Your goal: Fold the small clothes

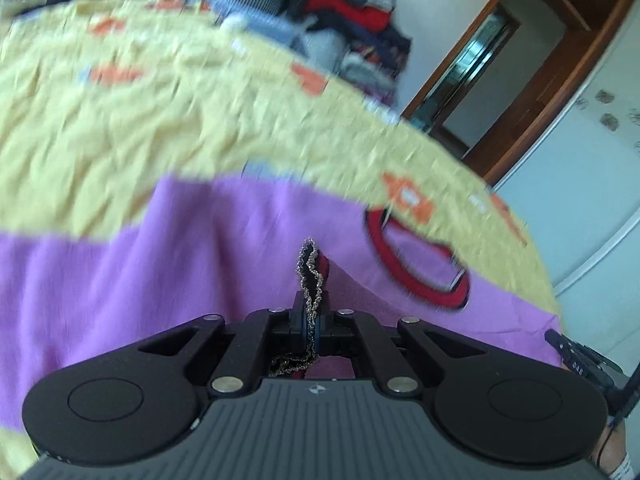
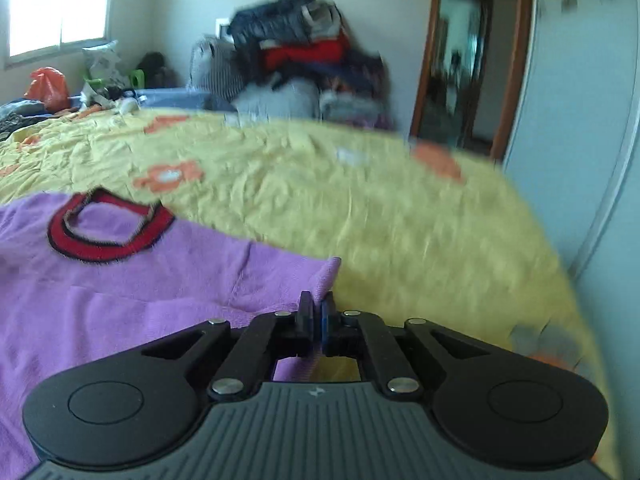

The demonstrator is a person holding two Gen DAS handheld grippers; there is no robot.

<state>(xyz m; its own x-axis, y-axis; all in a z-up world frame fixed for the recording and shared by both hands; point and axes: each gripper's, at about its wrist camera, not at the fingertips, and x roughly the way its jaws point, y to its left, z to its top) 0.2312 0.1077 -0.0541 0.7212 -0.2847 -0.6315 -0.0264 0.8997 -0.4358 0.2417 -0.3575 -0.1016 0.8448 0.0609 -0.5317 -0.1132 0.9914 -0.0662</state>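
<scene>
Both grippers pinch the purple top point(image 2: 120, 300) spread on the bed point(image 2: 360, 208): left gripper point(image 1: 311, 320) its trimmed edge, right gripper point(image 2: 317, 312) a sleeve, likely for folding.

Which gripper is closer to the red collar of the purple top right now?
Probably the left, though it's close. The left gripper, shut on the top's sparkly trim, sits just beside the red collar. The right gripper pinches a purple sleeve edge farther from it.
</scene>
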